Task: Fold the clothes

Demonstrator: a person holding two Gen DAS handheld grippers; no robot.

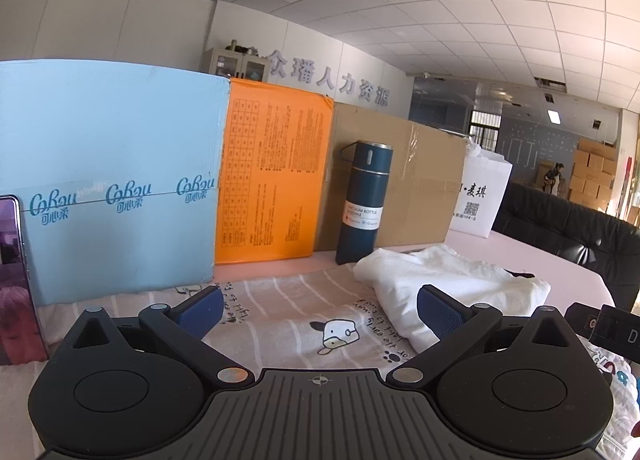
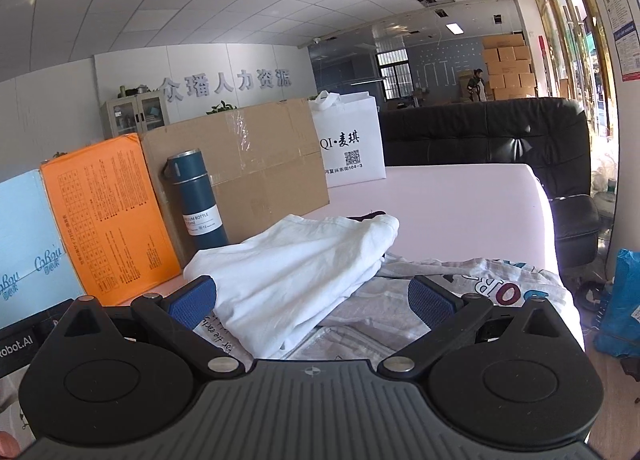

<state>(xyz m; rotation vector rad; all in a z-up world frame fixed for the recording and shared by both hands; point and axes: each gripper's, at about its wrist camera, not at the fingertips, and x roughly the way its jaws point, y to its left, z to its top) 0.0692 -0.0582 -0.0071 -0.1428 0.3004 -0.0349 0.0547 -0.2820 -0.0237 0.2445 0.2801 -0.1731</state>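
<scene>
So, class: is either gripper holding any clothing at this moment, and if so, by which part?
Nothing is held. The left gripper and right gripper both have open jaws; the white garment lies loose on the table.

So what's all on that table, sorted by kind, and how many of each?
Boxes: 3, a blue box, an orange box and a brown box
Bottles: 1, a dark blue bottle
Bags: 1, a white bag
Clothes: 2, a white garment and a printed garment
Total: 7
</scene>
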